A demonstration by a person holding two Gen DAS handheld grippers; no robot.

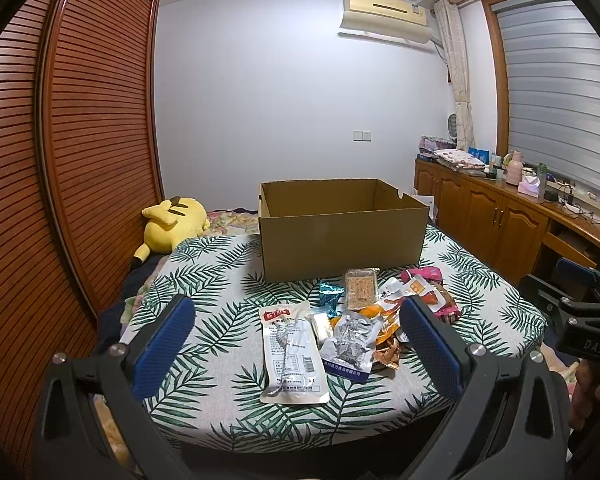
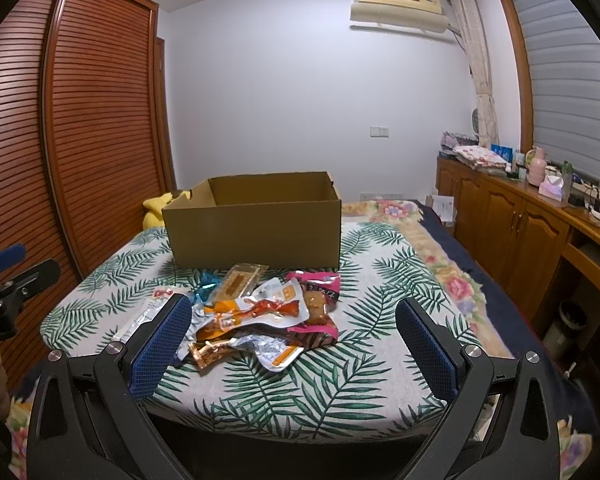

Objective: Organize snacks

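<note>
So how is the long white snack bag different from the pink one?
The long white snack bag lies flat by itself at the left of the pile; the pink snack bag sits at the right, crumpled, with other packets overlapping it. The white one has a red label and grey print; the pink one is bright and shiny. Both rest on the leaf-print cloth, outside the cardboard box.

We see bare leaf-print cloth (image 2: 372, 364) to the right of the snack pile (image 2: 260, 312), wide enough for a gripper to pass. The cardboard box (image 2: 256, 236) stands just behind the pile and blocks the way straight ahead; its top is open, so we could enter from above. Left of the box the cloth (image 1: 204, 272) is clear up to the yellow plush (image 1: 172, 224). The louvred wardrobe (image 1: 80, 160) closes the left side, the wooden cabinets (image 2: 520, 220) the right.
</note>
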